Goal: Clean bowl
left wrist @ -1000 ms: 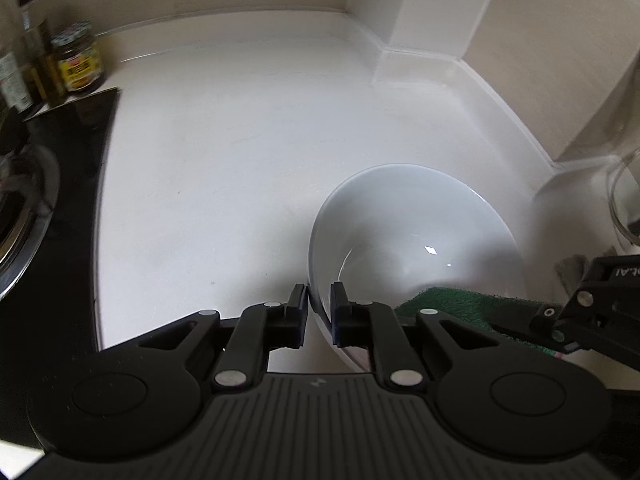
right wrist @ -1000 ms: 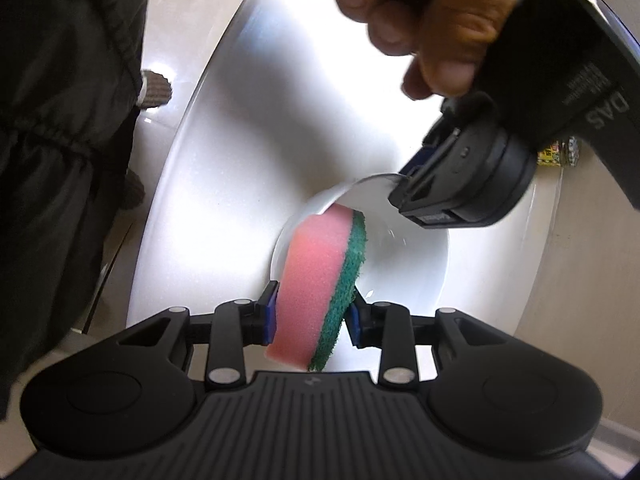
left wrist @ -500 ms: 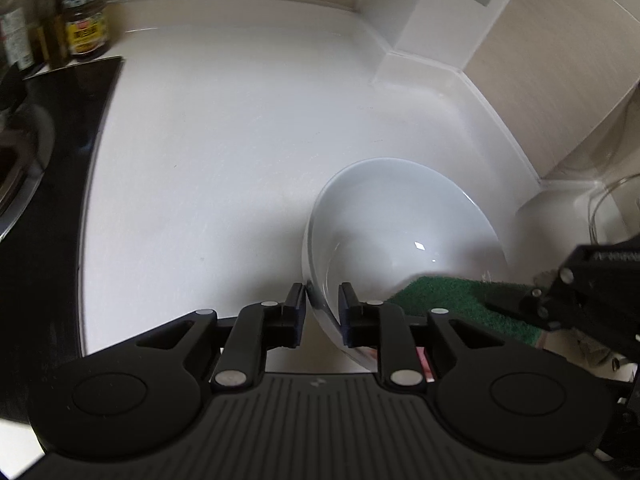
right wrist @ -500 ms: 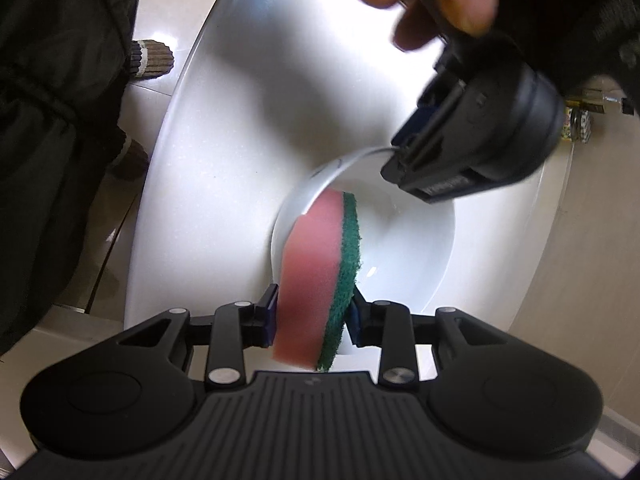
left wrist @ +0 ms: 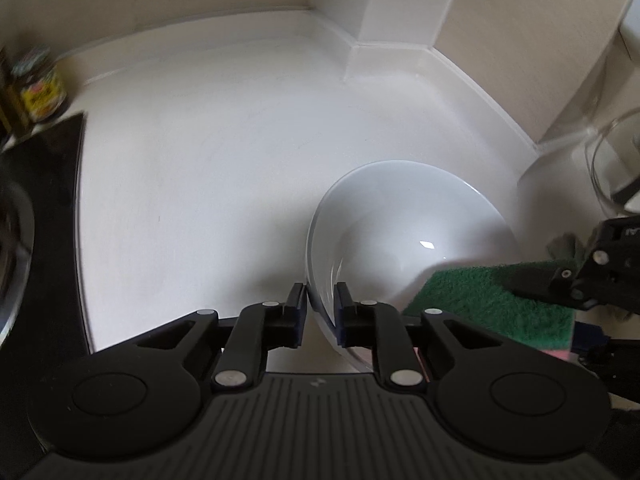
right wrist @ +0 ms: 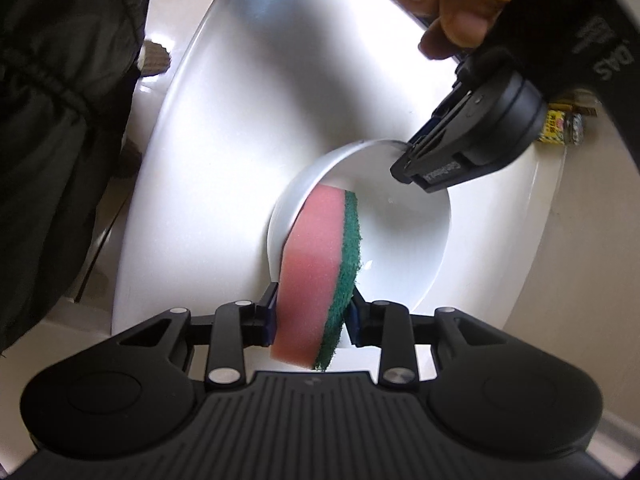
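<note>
A white bowl [left wrist: 404, 232] sits on the white counter. My left gripper [left wrist: 320, 312] is shut on its near rim, one finger inside and one outside. The bowl also shows in the right wrist view [right wrist: 404, 248], with the left gripper [right wrist: 408, 164] clamped on its far rim. My right gripper [right wrist: 314, 316] is shut on a pink sponge with a green scouring side [right wrist: 320, 264], whose front end reaches into the bowl. In the left wrist view the green side of the sponge [left wrist: 492, 300] lies over the bowl's right rim.
A black hob [left wrist: 36, 208] lies at the left, with jars [left wrist: 40, 88] behind it. A glass vessel [left wrist: 616, 168] stands at the right by the wall. The counter edge [right wrist: 132, 208] and the person's dark clothing [right wrist: 60, 100] are to the left in the right wrist view.
The sponge has shifted inside the bowl, from deep in the basin towards the near side. The left gripper has kept its hold on the rim while its view swung a little.
</note>
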### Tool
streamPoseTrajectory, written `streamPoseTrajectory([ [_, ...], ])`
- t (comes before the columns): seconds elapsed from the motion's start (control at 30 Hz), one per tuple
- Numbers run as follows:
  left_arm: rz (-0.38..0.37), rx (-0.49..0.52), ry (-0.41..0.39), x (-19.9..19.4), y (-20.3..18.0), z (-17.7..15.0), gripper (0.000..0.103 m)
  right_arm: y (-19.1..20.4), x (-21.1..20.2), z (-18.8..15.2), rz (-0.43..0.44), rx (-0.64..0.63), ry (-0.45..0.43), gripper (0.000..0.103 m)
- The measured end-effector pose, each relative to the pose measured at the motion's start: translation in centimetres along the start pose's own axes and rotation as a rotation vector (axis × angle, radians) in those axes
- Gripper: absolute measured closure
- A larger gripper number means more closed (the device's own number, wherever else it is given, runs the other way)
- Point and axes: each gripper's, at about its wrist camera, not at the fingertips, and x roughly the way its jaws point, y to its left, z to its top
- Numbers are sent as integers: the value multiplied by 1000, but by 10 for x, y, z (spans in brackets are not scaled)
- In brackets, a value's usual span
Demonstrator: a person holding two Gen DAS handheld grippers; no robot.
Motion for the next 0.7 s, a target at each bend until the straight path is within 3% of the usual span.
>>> streamPoseTrajectory([
  [0.13,-20,78,11,5,-1,6,93,-5,-13,-1,37,180,-95,75],
  [0.3,-58,96,31,15,3,18,95,-16,-20,-15,116,490,-225,75],
  [0.4,-34,91,35,22,-3,18,95,-20,-16,-21,145,617,-238,75],
  [0.6,13,-39,-11,9,-7,-1,94,-11,-10,3,104,562,-186,75],
  [0.7,25,-29,-16,11,-9,-2,97,-11,-7,20,102,532,-194,75],
])
